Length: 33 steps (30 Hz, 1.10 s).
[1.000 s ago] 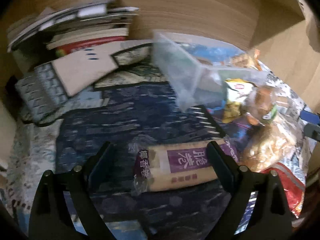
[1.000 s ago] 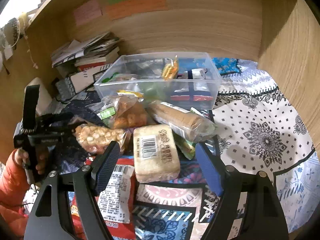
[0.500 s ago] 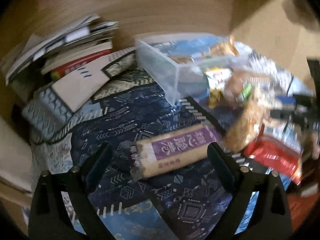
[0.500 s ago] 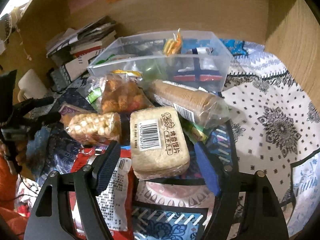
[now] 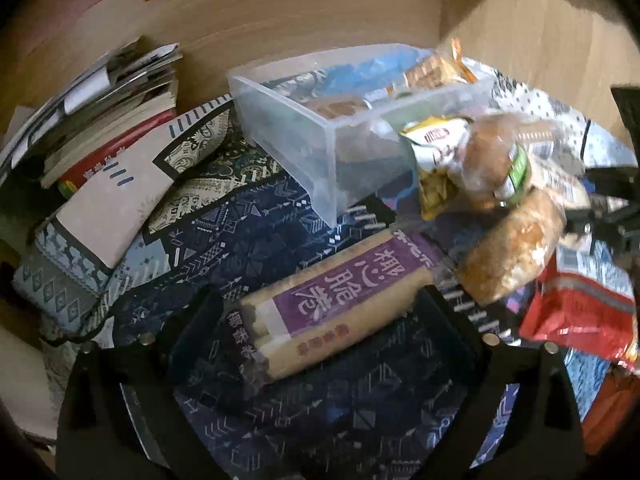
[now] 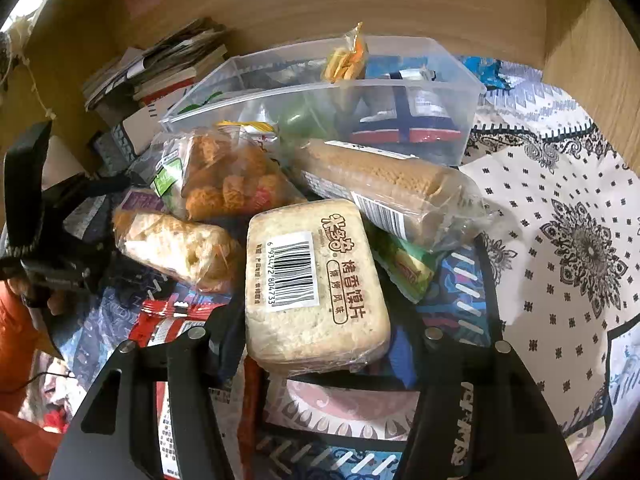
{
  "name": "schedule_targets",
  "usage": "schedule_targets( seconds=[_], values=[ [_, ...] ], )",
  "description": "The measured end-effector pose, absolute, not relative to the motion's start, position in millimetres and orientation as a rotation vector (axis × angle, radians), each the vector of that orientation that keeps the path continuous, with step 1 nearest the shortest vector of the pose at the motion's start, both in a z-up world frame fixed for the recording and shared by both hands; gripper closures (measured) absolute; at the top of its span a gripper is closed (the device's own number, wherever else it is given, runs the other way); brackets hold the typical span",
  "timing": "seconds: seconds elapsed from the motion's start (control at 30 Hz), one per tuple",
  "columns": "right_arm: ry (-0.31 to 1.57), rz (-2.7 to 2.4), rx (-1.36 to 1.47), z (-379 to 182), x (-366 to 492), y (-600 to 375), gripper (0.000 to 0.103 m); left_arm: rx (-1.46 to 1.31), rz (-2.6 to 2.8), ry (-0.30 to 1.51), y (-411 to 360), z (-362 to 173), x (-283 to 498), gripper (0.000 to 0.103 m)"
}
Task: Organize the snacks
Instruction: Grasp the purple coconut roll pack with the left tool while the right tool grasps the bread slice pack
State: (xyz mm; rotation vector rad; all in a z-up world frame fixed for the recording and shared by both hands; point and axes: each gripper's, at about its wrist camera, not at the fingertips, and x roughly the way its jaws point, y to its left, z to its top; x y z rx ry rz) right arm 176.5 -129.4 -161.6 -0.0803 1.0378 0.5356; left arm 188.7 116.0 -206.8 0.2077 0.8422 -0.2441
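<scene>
Snacks lay heaped mid-frame before the clear bin. Right gripper stood spread around the toast pack; left gripper spread around the purple wafer pack.

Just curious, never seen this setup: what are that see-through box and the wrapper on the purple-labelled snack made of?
The see-through box looks like rigid, slightly frosted clear plastic: its contents show through the straight walls. The purple-labelled snack seems wrapped in thin glossy plastic film, clear and crinkled at the sealed end, with biscuit sticks visible inside.
</scene>
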Motion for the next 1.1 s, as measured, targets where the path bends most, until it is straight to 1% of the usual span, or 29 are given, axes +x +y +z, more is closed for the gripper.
schedule_targets(
  seconds=[0.03, 0.07, 0.1, 0.13, 0.2, 0.23, 0.33, 0.4, 0.47, 0.53, 0.57, 0.73, 0.8, 0.83, 0.9, 0.97, 1.0, 1.03, 1.07, 1.1],
  values=[
    [1.036, 0.537, -0.080, -161.4, 176.7, -129.3, 0.049, 0.200, -0.231, 0.841, 116.6, -206.2, 189.0, 0.019],
    [1.036, 0.538, -0.080, -161.2, 176.7, -130.2, 0.049, 0.192, -0.216, 0.849, 117.5, -206.6, 189.2, 0.032],
    [1.034, 0.537, -0.079, -160.7, 176.3, -131.4, 0.049, 0.185, -0.206, 0.856, 118.3, -207.2, 188.7, 0.036],
    [1.031, 0.536, -0.077, -160.1, 175.8, -133.0, 0.050, 0.170, -0.197, 0.862, 119.3, -208.2, 187.7, 0.037],
    [1.025, 0.528, -0.078, -159.0, 174.4, -137.2, 0.050, 0.158, -0.159, 0.882, 120.1, -210.0, 183.4, 0.045],
    [1.023, 0.520, -0.080, -158.7, 173.7, -139.3, 0.050, 0.161, -0.155, 0.883, 119.1, -209.9, 180.6, 0.050],
    [1.020, 0.505, -0.071, -157.8, 172.9, -148.1, 0.050, 0.151, -0.174, 0.875, 118.3, -202.5, 171.4, 0.051],
    [1.019, 0.497, -0.068, -157.0, 172.0, -152.8, 0.050, 0.158, -0.176, 0.843, 118.1, -191.3, 169.8, 0.047],
    [1.016, 0.489, -0.067, -155.6, 169.8, -158.4, 0.050, 0.155, -0.186, 0.813, 117.3, -182.4, 173.5, 0.024],
    [1.012, 0.480, -0.060, -154.1, 167.5, -163.7, 0.050, 0.162, -0.226, 0.797, 113.4, -179.4, 180.9, 0.014],
    [1.011, 0.474, -0.053, -153.6, 166.5, -167.3, 0.050, 0.170, -0.242, 0.794, 110.2, -180.6, 187.4, 0.013],
    [1.007, 0.448, -0.011, -152.1, 163.1, -185.9, 0.050, 0.162, -0.330, 0.882, 98.8, -202.4, 220.3, 0.014],
    [1.002, 0.436, -0.006, -151.0, 161.3, -191.7, 0.050, 0.165, -0.314, 0.910, 97.7, -211.0, 223.2, 0.026],
    [1.001, 0.433, -0.003, -150.7, 160.7, -194.0, 0.050, 0.151, -0.313, 0.918, 99.0, -213.2, 222.1, 0.026],
    [1.000, 0.428, -0.003, -151.2, 159.4, -197.7, 0.050, 0.129, -0.302, 0.901, 100.6, -211.3, 213.5, 0.032],
    [0.998, 0.419, -0.012, -152.2, 157.4, -197.7, 0.050, 0.117, -0.279, 0.894, 100.1, -209.6, 201.8, 0.041],
    [0.996, 0.420, -0.019, -153.2, 157.0, -197.8, 0.050, 0.111, -0.262, 0.895, 99.7, -209.6, 195.4, 0.043],
    [0.995, 0.423, -0.023, -153.5, 157.0, -198.5, 0.050, 0.101, -0.240, 0.895, 99.8, -210.2, 188.6, 0.048],
    [0.993, 0.425, -0.031, -153.8, 156.9, -197.9, 0.050, 0.093, -0.220, 0.894, 99.6, -210.5, 182.5, 0.050],
    [0.990, 0.427, -0.038, -154.0, 156.8, -197.8, 0.050, 0.084, -0.191, 0.891, 98.3, -210.4, 173.9, 0.050]
  ],
)
